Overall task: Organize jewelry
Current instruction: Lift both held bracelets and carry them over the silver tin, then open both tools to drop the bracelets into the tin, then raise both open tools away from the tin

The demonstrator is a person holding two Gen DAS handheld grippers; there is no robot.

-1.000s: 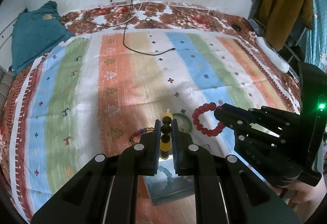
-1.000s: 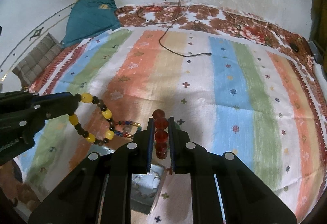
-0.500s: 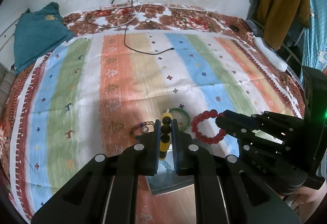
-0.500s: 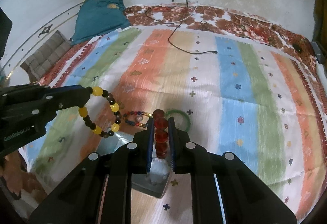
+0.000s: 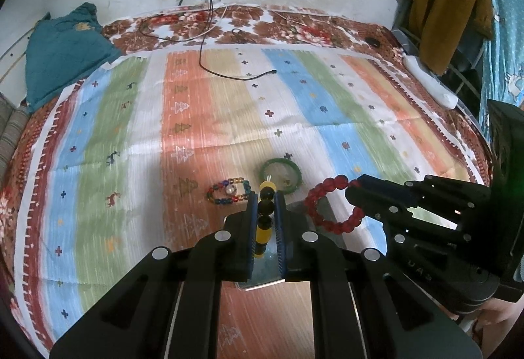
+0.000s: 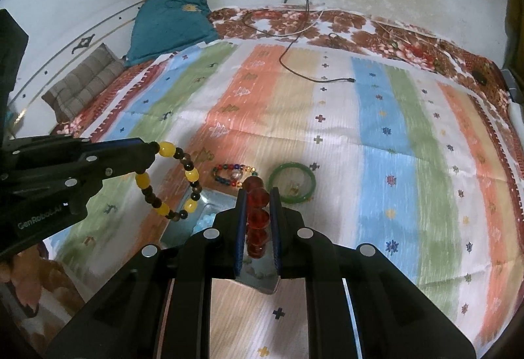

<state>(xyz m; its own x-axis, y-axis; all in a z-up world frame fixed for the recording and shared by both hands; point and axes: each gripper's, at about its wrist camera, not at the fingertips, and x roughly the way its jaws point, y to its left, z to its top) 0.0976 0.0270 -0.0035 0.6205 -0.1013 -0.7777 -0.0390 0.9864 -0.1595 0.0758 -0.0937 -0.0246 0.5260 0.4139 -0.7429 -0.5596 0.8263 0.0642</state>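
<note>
Both views now take in more of the bed: the green bangle [image 5: 281, 175] and multicoloured bead bracelet [image 5: 229, 191] sit higher in frame, clear of the jaws. In the right wrist view the yellow-and-black bracelet [image 6: 170, 183] hangs closer to centre, over the tray [image 6: 209, 205].

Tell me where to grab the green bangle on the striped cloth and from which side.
Grip the green bangle across one arc of its rim, from above, one tong finger inside the ring. It lies flat on the striped cloth; the arc away from the multicoloured bead bracelet looks clearest.
</note>
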